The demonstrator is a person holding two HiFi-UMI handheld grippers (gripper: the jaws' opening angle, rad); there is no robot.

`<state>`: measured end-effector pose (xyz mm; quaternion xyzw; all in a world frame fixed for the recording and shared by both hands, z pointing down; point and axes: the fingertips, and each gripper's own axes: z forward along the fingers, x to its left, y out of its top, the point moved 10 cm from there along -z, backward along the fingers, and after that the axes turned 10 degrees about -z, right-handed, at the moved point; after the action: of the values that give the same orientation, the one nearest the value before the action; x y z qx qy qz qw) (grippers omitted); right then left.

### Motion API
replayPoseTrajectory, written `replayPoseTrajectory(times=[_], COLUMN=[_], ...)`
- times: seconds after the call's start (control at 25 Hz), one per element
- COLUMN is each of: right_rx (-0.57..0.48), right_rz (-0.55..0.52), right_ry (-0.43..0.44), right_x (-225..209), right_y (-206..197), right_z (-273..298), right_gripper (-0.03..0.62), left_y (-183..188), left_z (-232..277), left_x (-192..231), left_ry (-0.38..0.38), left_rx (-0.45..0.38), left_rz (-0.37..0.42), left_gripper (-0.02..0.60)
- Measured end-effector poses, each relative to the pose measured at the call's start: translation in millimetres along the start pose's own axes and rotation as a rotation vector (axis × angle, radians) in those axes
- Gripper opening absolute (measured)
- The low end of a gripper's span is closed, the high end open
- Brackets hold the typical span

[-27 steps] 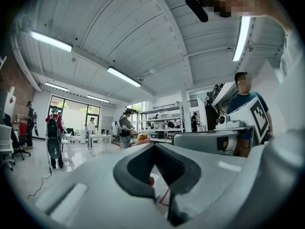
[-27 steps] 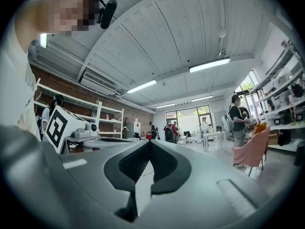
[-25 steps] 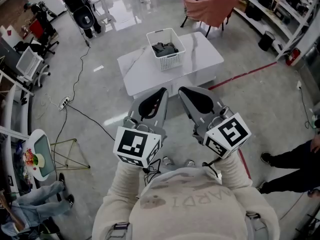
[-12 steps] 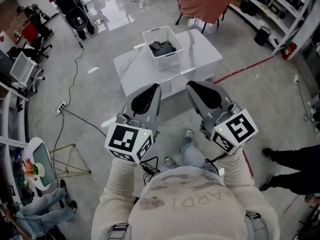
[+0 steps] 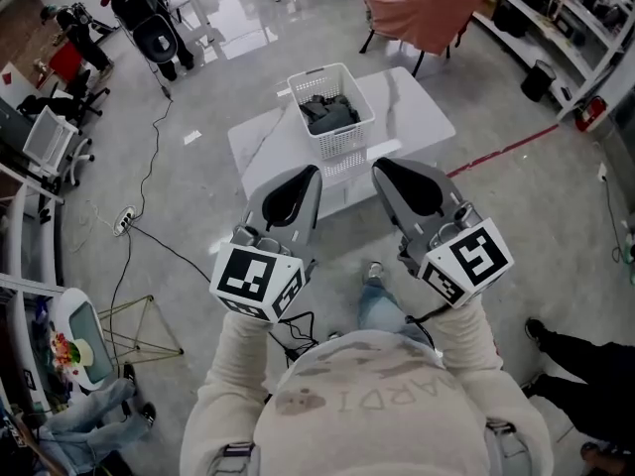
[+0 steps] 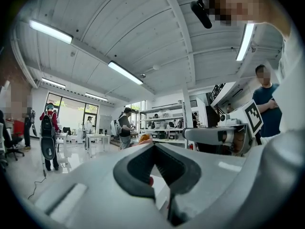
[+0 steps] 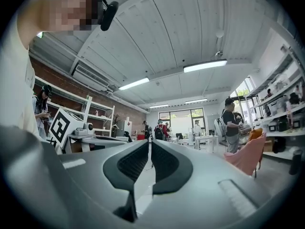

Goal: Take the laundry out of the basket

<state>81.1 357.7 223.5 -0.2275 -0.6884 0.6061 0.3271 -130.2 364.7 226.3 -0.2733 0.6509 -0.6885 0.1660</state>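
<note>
The dark laundry [image 5: 327, 112] lies inside the white basket [image 5: 349, 145]. The basket stands on the white surface [image 5: 422, 107] at about 12 o'clock from the person, well apart from both tools. The left tongs [image 5: 310, 175] and the right tongs [image 5: 383, 166] are each pressed together and carry nothing. The risk, I think, is this: if the tongs arrive without being spread, they may push the light basket along the smooth surface, or pinch its mesh wall instead of the cloth.
</note>
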Motion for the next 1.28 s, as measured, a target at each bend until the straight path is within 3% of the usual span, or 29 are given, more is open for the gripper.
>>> replayPoseTrajectory(times=[0.56,0.92,1.28], right_rx=[-0.022,-0.022,0.001], right_rz=[-0.050,-0.020,-0.007], right_ry=[0.100,0.120,0.072], right_x=[-164.3,-210.8,-243.9], right_y=[-16.2,-39.0,-60.9], right_z=[84.4,144.9,211.3], right_gripper=[0.046,0.046,0.046], left_y=[23.1,22.5,14.4], left_z=[167.2,222.8,273.8], left_x=[46.9,99.8,169.7], left_ry=[0.065,0.101,0.045], left_rx=[-0.053,-0.035,0.003], left_rz=[-0.010,-0.007,-0.042], left_gripper=[0.002,0.002,0.002])
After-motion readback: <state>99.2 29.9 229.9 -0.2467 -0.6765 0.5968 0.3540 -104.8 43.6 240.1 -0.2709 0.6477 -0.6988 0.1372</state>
